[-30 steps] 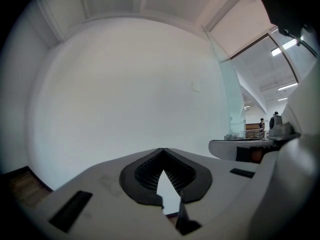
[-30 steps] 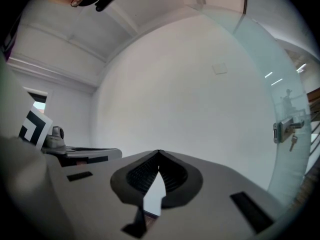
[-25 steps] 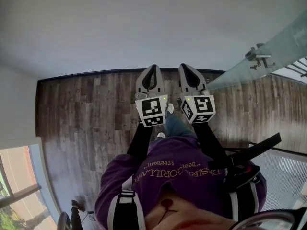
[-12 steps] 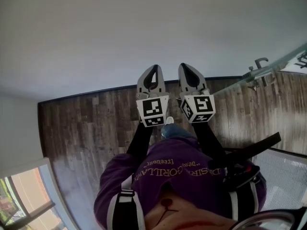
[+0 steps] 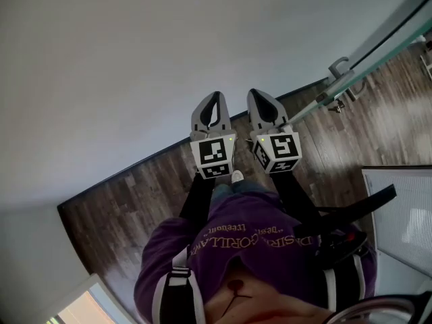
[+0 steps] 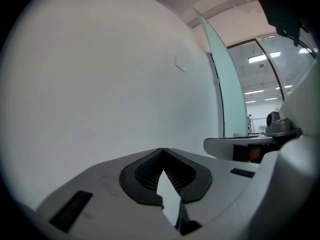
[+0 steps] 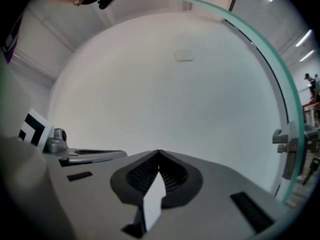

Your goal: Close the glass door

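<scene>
Approach step. My left tongs [image 5: 214, 96] and right tongs [image 5: 260, 93] are closed, empty. Next I must reach the handle [image 5: 337, 68] of the glass door [image 5: 385, 46].

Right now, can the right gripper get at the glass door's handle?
Probably yes: nothing stands between the right gripper, shut and empty, and the handle on the glass door to its right.
</scene>
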### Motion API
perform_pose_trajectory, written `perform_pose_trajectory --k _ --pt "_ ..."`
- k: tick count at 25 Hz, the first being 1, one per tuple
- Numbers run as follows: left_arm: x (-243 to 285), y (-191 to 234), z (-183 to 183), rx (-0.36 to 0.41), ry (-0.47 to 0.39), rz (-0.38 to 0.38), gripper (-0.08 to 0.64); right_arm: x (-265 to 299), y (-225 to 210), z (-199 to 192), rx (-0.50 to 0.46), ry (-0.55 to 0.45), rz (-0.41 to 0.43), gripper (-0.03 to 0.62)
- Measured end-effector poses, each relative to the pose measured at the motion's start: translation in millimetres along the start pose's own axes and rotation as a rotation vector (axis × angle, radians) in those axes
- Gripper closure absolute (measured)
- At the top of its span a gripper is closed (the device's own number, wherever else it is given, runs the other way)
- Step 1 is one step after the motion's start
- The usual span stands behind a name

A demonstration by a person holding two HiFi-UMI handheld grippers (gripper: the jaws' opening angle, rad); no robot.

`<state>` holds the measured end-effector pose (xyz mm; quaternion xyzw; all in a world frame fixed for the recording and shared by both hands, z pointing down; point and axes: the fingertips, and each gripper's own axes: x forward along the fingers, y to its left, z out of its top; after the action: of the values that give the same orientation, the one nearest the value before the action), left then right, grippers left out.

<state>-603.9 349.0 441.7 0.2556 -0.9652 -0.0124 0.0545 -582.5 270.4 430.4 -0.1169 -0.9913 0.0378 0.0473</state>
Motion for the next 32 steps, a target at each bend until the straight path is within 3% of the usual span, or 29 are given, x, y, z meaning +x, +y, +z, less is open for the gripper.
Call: perform_pose_trajectory --k 5,10,17,23,26,29,32 --pt "44 -39 -4 0.002 0.012 -0.147 0.558 -6 -50 -2 0.009 0.001 -0.145 0.595" --pt "74 -79 7 0.033 0.013 -0.347 0.558 -19 -88 9 0.03 -0.026 -0.335 0.595" --pt "113 -122 24 0.095 0.009 -0.637 0.558 -25 -113 26 0.032 -0.063 -0.549 0.595" --pt "117 -188 15 0.181 0.011 -0.942 0.557 -64 -128 20 0.047 -0.051 -0.737 0.595" --pt "118 -216 15 0.259 -0.035 -1.057 0.557 -85 -131 21 0.051 -0.068 -0.816 0.595" --pt "128 -234 24 0.379 -0.089 -1.1 0.527 -108 -125 29 0.058 -0.081 -0.882 0.595" --pt "151 -256 16 0.595 -0.139 -1.114 0.464 -131 -125 29 0.066 -0.087 -0.952 0.595"
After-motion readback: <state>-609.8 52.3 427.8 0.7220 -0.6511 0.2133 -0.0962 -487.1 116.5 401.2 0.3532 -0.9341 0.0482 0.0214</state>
